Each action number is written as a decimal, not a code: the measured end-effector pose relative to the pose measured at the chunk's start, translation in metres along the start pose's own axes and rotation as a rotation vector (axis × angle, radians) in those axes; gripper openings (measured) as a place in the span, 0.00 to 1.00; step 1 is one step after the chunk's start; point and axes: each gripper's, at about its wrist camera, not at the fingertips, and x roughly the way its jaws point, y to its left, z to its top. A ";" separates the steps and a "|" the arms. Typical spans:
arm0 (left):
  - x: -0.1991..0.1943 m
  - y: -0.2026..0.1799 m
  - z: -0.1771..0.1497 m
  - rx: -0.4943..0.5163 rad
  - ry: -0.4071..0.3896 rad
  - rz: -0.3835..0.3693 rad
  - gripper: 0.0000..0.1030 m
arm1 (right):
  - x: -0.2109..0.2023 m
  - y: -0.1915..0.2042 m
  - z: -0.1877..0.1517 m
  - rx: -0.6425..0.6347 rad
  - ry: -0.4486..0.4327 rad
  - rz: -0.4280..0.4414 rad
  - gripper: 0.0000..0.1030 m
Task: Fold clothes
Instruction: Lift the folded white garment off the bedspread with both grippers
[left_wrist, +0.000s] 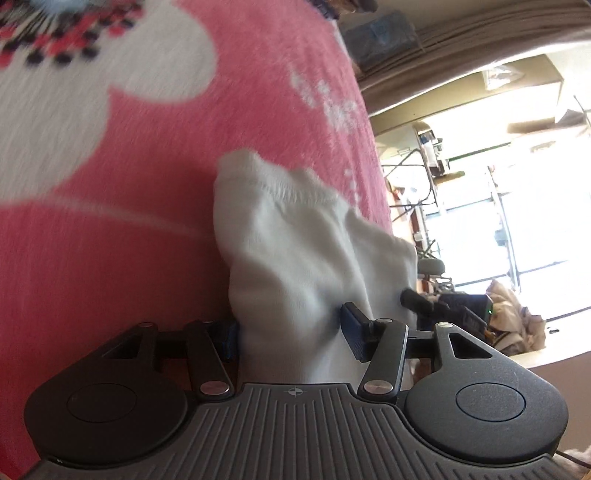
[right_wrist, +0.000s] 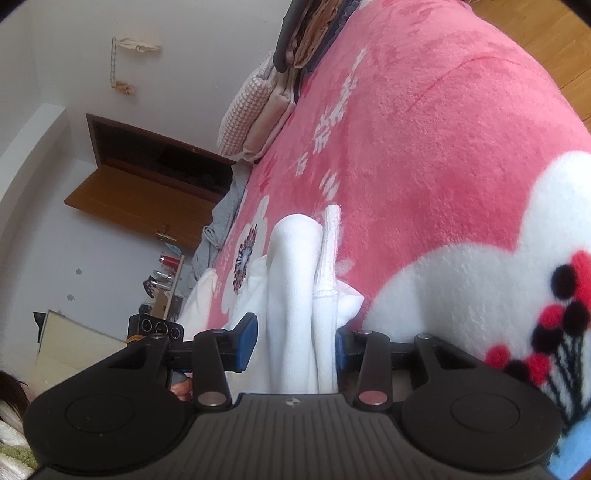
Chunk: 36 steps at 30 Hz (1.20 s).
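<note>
A white garment (left_wrist: 295, 240) is bunched into a thick fold over the pink flowered blanket (left_wrist: 147, 240) that covers the bed. My left gripper (left_wrist: 291, 336) has its blue pads against both sides of this bunch, shut on it. In the right wrist view the same white garment (right_wrist: 291, 266) runs away from me in long rolled folds with a stitched hem showing. My right gripper (right_wrist: 295, 343) is shut on it, the cloth filling the gap between the pads. The garment's far end rests on the blanket (right_wrist: 424, 147). The part inside each grip is hidden.
A stack of folded cloth and a checked pillow (right_wrist: 255, 110) lies at the bed's far end, with a grey garment (right_wrist: 221, 229) at its left edge. Beyond are a wooden door (right_wrist: 147, 173), wood floor (right_wrist: 546, 44) and a bright window (left_wrist: 498, 184).
</note>
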 end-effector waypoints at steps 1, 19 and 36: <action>0.002 -0.001 0.002 -0.002 -0.005 0.000 0.52 | 0.001 0.000 0.000 0.001 -0.001 0.004 0.41; -0.056 -0.073 -0.043 0.441 -0.211 0.143 0.22 | 0.002 0.100 -0.032 -0.300 -0.137 -0.281 0.23; -0.116 -0.177 0.037 0.699 -0.564 0.144 0.20 | -0.003 0.228 0.031 -0.585 -0.463 -0.269 0.22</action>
